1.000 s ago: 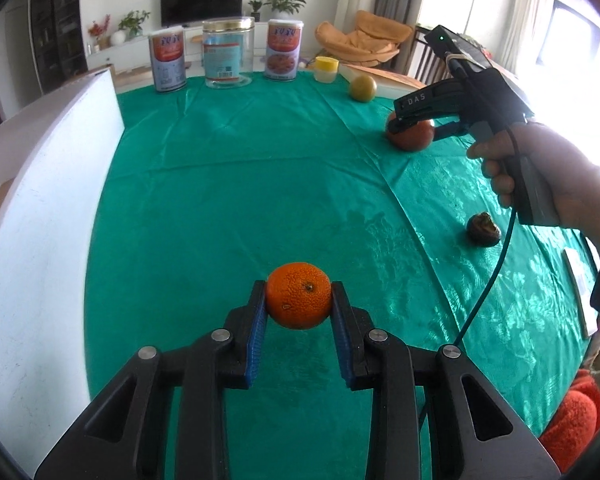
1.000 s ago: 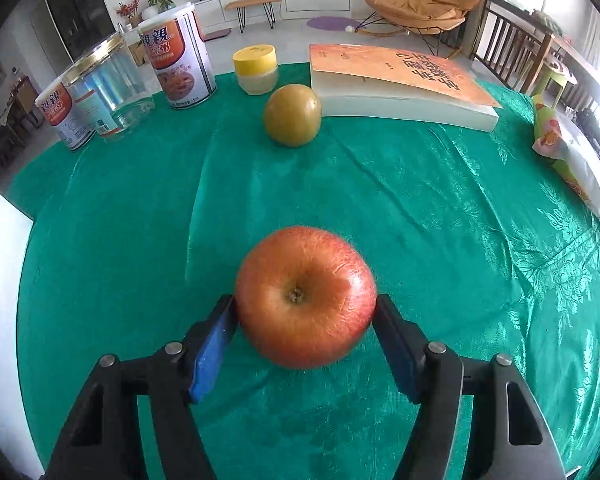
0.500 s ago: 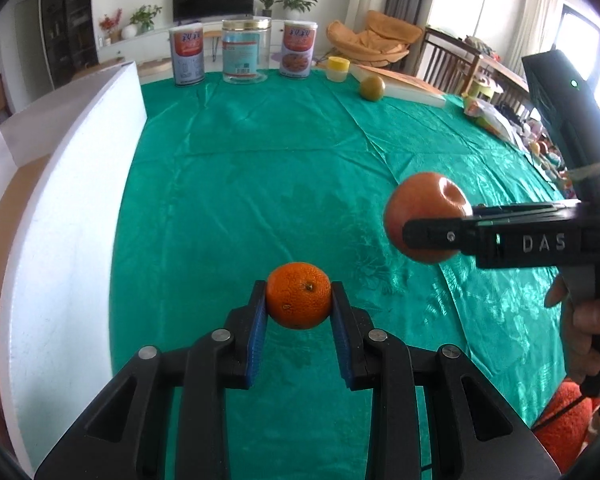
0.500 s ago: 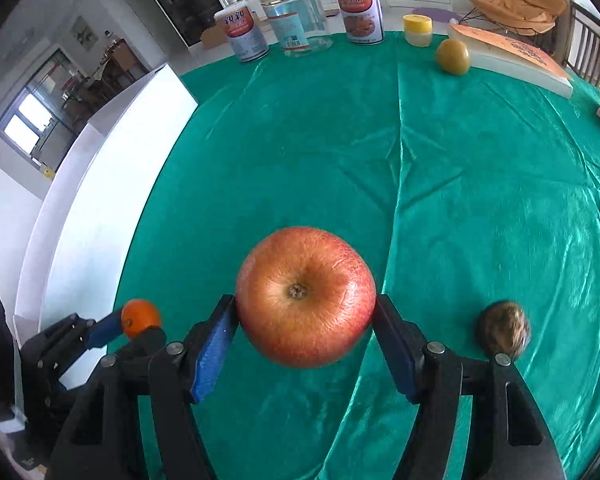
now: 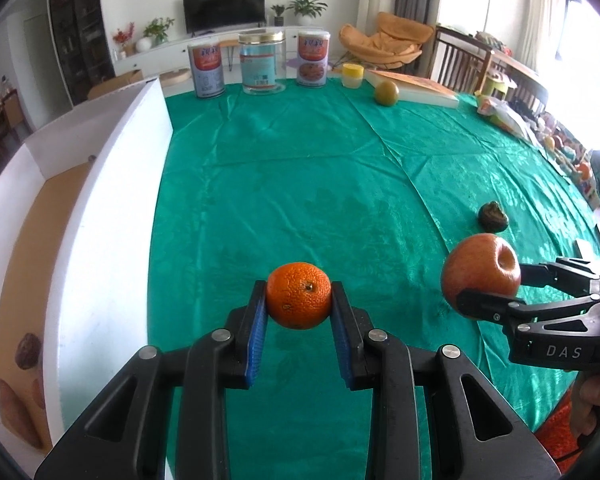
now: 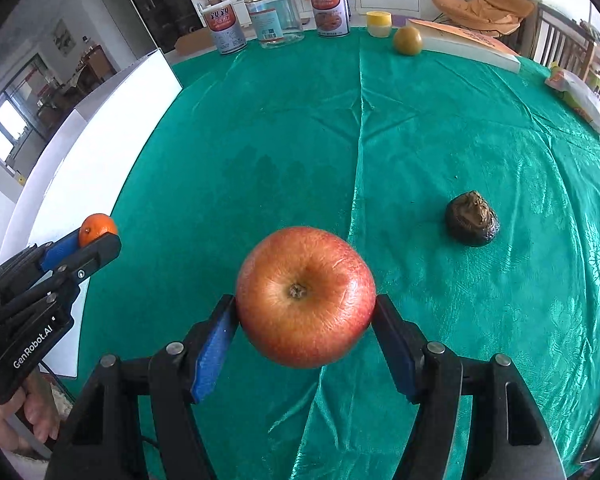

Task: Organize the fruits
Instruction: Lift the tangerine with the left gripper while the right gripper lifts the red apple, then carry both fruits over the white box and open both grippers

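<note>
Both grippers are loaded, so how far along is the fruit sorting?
Done: some brownish fruit lies in the white box. In hand: left gripper clamps the orange, right gripper the apple. Left on the cloth: the dark shrivelled fruit and the yellow-green fruit.

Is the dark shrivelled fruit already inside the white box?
No, the dark shrivelled fruit lies on the green tablecloth, well away from the white box.
</note>
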A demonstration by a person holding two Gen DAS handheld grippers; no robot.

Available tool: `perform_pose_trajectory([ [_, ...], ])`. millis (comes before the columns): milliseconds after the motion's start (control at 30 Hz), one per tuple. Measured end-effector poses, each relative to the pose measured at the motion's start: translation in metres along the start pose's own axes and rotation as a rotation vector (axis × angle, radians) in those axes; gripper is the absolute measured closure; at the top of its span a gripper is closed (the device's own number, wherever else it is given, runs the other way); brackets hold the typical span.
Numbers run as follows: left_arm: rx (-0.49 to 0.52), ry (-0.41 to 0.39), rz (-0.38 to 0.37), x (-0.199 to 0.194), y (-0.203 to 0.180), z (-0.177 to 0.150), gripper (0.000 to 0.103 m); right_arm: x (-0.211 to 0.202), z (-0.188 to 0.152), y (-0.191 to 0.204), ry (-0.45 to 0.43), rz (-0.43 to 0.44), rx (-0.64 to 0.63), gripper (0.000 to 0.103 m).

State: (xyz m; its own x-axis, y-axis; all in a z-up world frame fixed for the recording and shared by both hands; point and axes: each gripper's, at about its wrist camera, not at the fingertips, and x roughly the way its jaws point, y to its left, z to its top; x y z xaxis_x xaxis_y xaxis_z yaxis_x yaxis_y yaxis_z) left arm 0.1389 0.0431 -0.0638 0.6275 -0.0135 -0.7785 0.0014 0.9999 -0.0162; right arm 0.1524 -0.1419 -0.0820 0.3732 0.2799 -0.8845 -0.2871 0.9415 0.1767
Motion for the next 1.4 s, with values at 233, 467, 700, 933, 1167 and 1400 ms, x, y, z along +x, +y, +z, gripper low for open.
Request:
perform_pose_trajectory([
  [233,0.001,0.007,-0.018,-0.002,-0.002,0.000,0.073,0.004,-0.010,-0.003,0.009,0.007,0.014,0.035],
  [467,-0.115,0.021,-0.304,-0.064,0.022,0.006,0.073,-0.005,-0.009,0.012,0.027,0.167,0.045,0.035],
  [700,-0.198,-0.107,-0.243,-0.153,0.117,0.023,0.073,-0.049,0.031,0.113,-0.047,0.322,-0.144,0.035],
  [933,-0.334,0.055,0.054,-0.073,0.243,0.040,0.073,-0.048,0.082,0.256,-0.102,0.362,-0.445,0.035],
  [1167,-0.459,0.254,0.152,0.011,0.302,0.021,0.071,0.035,0.078,0.350,0.022,0.206,-0.691,0.035],
  [1400,-0.488,0.216,0.235,-0.001,0.306,0.007,0.029,0.036,0.091,0.331,-0.009,0.247,-0.559,0.034],
])
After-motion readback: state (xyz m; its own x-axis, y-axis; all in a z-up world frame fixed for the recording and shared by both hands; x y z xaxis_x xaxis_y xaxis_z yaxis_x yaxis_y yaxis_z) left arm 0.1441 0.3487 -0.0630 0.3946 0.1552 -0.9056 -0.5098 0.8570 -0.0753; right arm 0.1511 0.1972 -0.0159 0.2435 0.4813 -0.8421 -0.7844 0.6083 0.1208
